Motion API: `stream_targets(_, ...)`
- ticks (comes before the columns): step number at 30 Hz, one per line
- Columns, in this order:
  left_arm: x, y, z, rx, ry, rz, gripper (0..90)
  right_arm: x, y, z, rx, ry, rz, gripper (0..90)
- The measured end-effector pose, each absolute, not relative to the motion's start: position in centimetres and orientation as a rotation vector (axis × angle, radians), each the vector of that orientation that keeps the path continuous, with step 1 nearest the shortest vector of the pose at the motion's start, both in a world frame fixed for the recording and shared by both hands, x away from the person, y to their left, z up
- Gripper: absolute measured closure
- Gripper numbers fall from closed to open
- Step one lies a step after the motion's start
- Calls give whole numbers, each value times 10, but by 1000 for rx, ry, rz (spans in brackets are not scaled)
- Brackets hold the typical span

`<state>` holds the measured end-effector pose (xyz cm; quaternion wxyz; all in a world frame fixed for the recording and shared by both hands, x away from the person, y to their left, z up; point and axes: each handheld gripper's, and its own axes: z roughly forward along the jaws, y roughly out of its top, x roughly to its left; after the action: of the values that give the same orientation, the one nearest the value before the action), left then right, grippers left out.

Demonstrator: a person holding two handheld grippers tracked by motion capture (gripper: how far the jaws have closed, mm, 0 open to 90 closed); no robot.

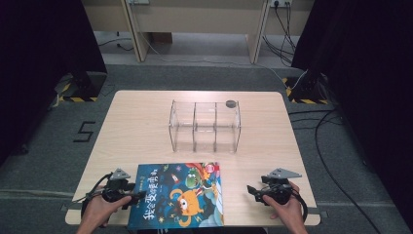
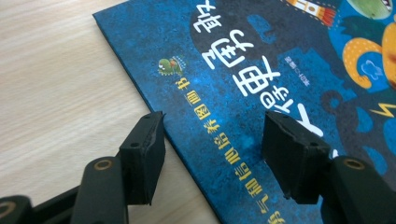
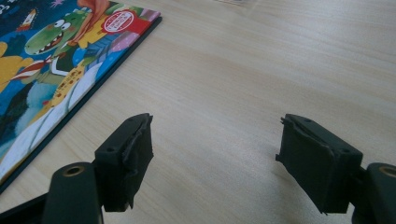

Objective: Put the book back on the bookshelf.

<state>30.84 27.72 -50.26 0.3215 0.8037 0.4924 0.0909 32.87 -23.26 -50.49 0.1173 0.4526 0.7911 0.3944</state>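
A picture book [image 1: 178,195] with a blue cover and an orange monster lies flat at the table's near edge. My left gripper [image 1: 139,196] is at the book's left edge. In the left gripper view its jaws [image 2: 212,149] stand apart astride that edge, one over bare wood and one over the blue cover [image 2: 261,70], with nothing clamped. My right gripper [image 1: 251,189] rests to the right of the book, pointing left toward it. In the right gripper view it [image 3: 215,158] is open wide over bare wood, with the book's corner [image 3: 46,60] at the upper left.
A clear acrylic organizer [image 1: 204,126] with three compartments stands mid-table, beyond the book. A small dark round object [image 1: 230,103] lies just behind its right end. Bare tabletop [image 1: 136,131] lies to the organizer's left and right. Cables run on the floor at the right.
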Motion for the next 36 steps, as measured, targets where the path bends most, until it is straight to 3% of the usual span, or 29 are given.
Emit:
stream_targets(6,306,268,-502,2127,1259,211,396,329,-231,-506,1320,2342,1163,270)
stream_targets(12,301,252,-504,2102,1181,52,406,329,-230,-507,1342,2362,1208,302)
stream_targets(21,290,236,-503,2154,1097,-17,380,327,-227,-507,1324,2397,1210,338)
stream_targets(36,285,220,-503,2159,1077,5,399,329,-214,-511,1316,2451,1228,355)
